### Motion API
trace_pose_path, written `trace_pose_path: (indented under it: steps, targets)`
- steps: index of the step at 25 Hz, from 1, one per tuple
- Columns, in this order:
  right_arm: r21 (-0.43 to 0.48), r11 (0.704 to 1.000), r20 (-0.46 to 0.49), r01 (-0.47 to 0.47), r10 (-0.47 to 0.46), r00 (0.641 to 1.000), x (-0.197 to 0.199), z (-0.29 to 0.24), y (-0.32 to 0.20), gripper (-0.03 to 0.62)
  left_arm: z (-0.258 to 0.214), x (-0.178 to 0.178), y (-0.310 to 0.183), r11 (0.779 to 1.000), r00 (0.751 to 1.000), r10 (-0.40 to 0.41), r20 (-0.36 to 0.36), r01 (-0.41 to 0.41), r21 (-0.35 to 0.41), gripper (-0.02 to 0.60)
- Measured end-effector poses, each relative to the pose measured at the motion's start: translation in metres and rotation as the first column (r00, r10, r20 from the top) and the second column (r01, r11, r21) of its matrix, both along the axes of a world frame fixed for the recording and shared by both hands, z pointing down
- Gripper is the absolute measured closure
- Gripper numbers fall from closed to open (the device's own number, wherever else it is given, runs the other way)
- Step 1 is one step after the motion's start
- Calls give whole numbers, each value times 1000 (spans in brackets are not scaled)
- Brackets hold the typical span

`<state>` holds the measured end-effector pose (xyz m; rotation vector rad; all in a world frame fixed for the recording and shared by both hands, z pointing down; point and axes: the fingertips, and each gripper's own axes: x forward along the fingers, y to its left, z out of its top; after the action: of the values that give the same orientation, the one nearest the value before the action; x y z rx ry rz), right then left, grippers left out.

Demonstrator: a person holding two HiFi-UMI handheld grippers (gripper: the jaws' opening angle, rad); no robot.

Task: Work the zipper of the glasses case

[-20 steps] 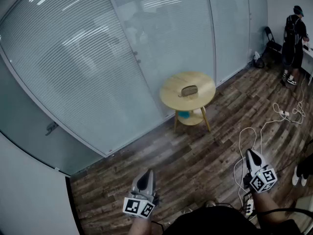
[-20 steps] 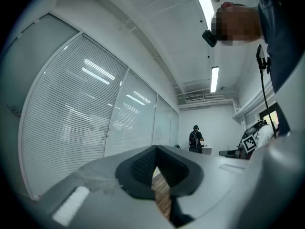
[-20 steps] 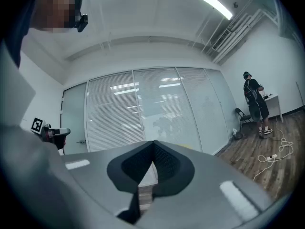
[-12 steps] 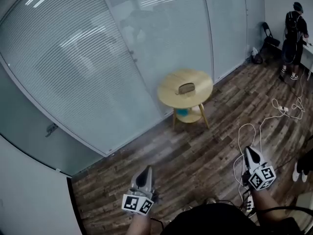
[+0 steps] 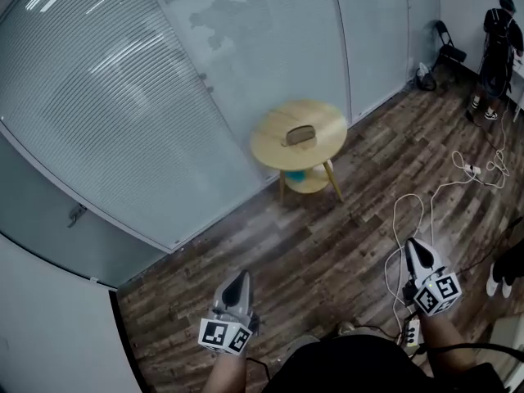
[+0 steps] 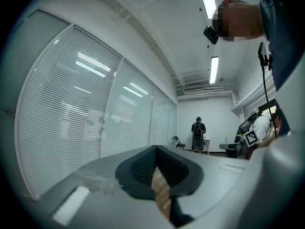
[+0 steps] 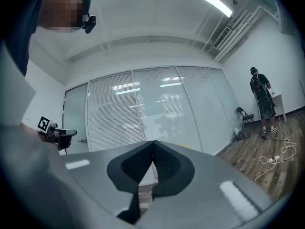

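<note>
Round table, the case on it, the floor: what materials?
Round table: light wood by its pale yellow top and legs, matte.
Case: dull grey-tan, perhaps fabric or leatherette; too small to tell.
Floor: dark wood-look planks with seams and grain, possibly laminate.

My left tongs [image 5: 242,277] and right tongs [image 5: 413,246] are grey, black-padded, each bearing a black-and-white marker cube [image 5: 223,336]; my top [image 5: 360,371] is black.

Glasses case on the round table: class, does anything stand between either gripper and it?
Nothing visible does. Only wood floor separates the left gripper and right gripper, both shut and empty, from the round table bearing the glasses case. A white cable lies on the floor beside the right gripper.
</note>
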<state>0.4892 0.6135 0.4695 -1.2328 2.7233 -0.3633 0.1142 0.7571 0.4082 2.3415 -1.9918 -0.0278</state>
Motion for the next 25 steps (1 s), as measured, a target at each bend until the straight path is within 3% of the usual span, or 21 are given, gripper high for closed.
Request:
trace_pose_path:
  steps: [4, 8, 12, 16, 21, 25]
  targets:
    - [-51, 999, -17, 0, -1, 1000, 13, 25, -22, 586, 17, 14, -30, 999, 999, -35, -20, 34, -30, 581]
    - [-141, 990, -28, -11, 7, 1000, 10, 49, -44, 586, 30, 17, -54, 997, 1000, -2, -21, 0, -77, 581]
    - [-131, 991, -59, -5, -3, 998, -7, 57, -68, 586, 42, -12, -85, 996, 999, 5, -34, -8, -86, 581]
    - [-130, 988, -63, -84, 77, 995, -26, 42, -109, 586, 37, -45, -127, 998, 998, 18, -62, -22, -57, 581]
    - [-134, 983, -82, -122, 111, 990, -61, 32, -150, 586, 33, -97, -178, 999, 995, 34, -89, -38, -37, 581]
    - [-110, 985, -113, -135, 122, 986, -96, 25, -184, 586, 26, -128, -218, 992, 989, 119, -92, -116, 40, 581]
